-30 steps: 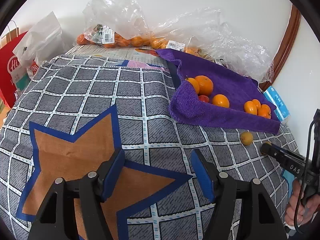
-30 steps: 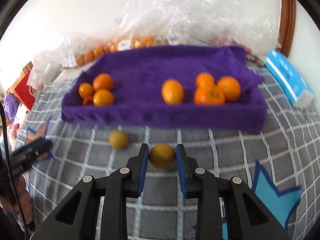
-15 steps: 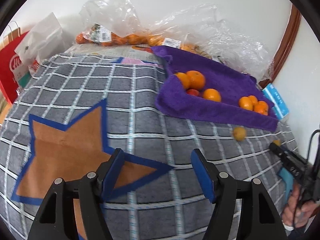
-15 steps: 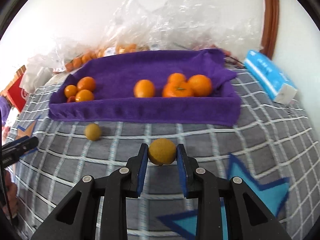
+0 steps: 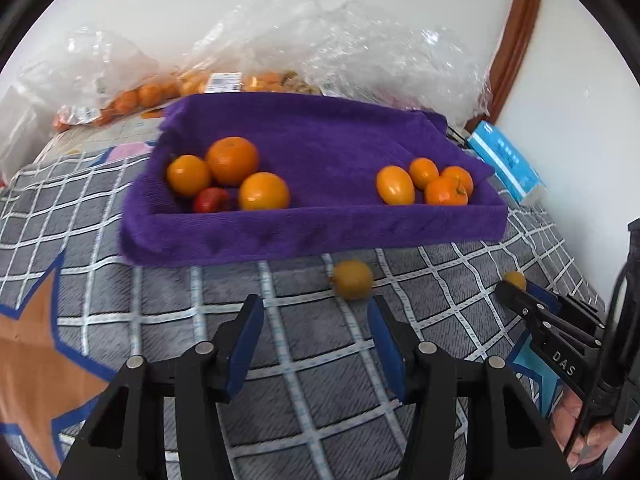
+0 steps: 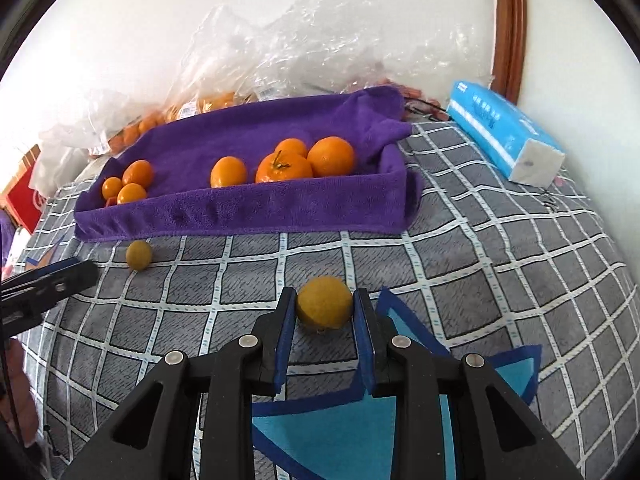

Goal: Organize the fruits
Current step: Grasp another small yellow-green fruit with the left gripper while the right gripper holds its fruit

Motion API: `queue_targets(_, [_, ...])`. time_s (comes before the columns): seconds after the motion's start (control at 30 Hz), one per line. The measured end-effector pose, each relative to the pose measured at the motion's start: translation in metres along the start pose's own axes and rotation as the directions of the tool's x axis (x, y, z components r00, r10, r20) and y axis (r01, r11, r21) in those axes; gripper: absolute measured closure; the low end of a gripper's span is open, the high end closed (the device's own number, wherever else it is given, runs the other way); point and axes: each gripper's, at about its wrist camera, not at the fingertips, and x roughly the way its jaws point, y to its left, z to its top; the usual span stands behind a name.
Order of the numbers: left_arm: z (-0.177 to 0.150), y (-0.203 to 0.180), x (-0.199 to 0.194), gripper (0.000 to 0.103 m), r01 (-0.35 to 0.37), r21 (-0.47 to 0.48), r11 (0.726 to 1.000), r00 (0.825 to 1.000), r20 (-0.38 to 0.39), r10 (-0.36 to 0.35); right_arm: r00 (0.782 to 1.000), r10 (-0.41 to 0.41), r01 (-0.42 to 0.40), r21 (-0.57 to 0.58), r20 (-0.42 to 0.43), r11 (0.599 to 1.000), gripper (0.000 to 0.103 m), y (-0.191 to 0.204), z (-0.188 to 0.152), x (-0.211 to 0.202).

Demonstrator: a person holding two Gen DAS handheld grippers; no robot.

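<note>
A purple towel-lined tray (image 5: 320, 232) (image 6: 240, 208) holds oranges in a left group (image 5: 232, 160) with a small red fruit (image 5: 210, 200), and a right group (image 5: 444, 192). A loose yellow fruit (image 5: 352, 280) (image 6: 139, 255) lies on the checked blanket in front of the tray. My left gripper (image 5: 316, 312) hovers just short of it, jaws closing with nothing between them; the fruit sits just beyond the right fingertip. My right gripper (image 6: 325, 300) is shut on a second yellow fruit (image 6: 325, 306) low over the blanket, right of the left gripper (image 6: 52, 284).
Clear plastic bags (image 5: 328, 40) with more oranges are piled behind the tray against the wall. A blue tissue pack (image 6: 504, 136) lies at the right by a wooden frame (image 6: 508, 28). A red bag (image 6: 24, 196) stands far left. A person's hand (image 5: 580, 432) holds the right gripper.
My left gripper has swung right, bringing the tray and the loose yellow fruit close in front, and its jaws have narrowed. The right gripper has carried its fruit rightward, still shut.
</note>
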Motion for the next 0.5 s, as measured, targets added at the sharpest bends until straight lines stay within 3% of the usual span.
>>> queue_targets(0.23, [0.009,-0.016,0.018,0.059,0.048,-0.022,0.999,0.999,-0.012,-0.048,1.000,0.012,-0.012,0.035,0.009,0.999,0.074,-0.006,-0.001,-0.002])
queue_targets(0.3, [0.012,-0.021,0.027,0.075,0.024,-0.011,1.000,0.999,-0.035,-0.025,1.000,0.013,-0.014,0.045,0.008,0.999,0.074,-0.007,-0.001,-0.002])
queue_targets(0.33, [0.013,-0.022,0.027,0.078,0.008,0.000,1.000,1.000,-0.029,-0.008,1.000,0.011,-0.011,0.048,0.008,0.999,0.074,-0.008,-0.001,-0.002])
queue_targets(0.43, [0.011,-0.013,0.017,0.078,0.057,-0.031,0.998,0.998,-0.013,-0.057,1.000,0.011,-0.012,0.047,0.007,0.999,0.074,-0.007,-0.001,-0.002])
queue_targets(0.5, [0.008,-0.001,0.005,0.078,0.053,-0.059,0.997,0.999,-0.001,-0.053,1.000,0.005,-0.005,0.045,0.007,0.999,0.074,-0.007,0.000,-0.002])
